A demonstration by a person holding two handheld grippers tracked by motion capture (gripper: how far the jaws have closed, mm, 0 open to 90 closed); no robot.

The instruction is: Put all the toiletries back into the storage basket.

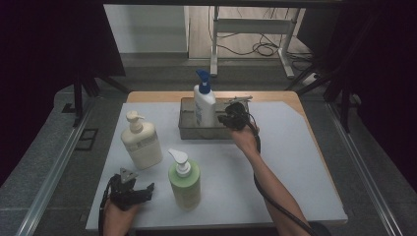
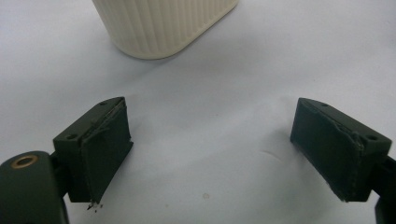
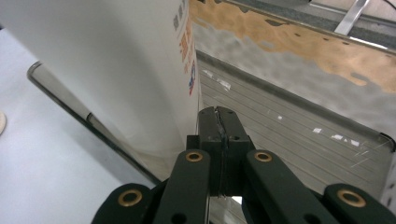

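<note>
A white bottle with a blue pump [image 1: 204, 101] stands in a metal tray [image 1: 189, 132] at the back of the white mat. My right gripper [image 1: 230, 118] is at the tray's right part, just beside that bottle. In the right gripper view its jaws [image 3: 218, 122] are pressed together with nothing seen between them, over the tray's ribbed floor [image 3: 299, 140], and the bottle's white side [image 3: 116, 60] rises at their left. My left gripper [image 1: 140, 191] rests low at the front left, open, between a cream pump bottle [image 1: 141, 143] and a green pump bottle [image 1: 185, 181].
In the left gripper view the cream bottle's ribbed base [image 2: 163, 23] stands just beyond the open jaws [image 2: 210, 135], on bare white mat [image 2: 210, 84]. The wooden table edge [image 1: 275, 96] shows behind the tray. Bare mat stretches to the right [image 1: 295, 162].
</note>
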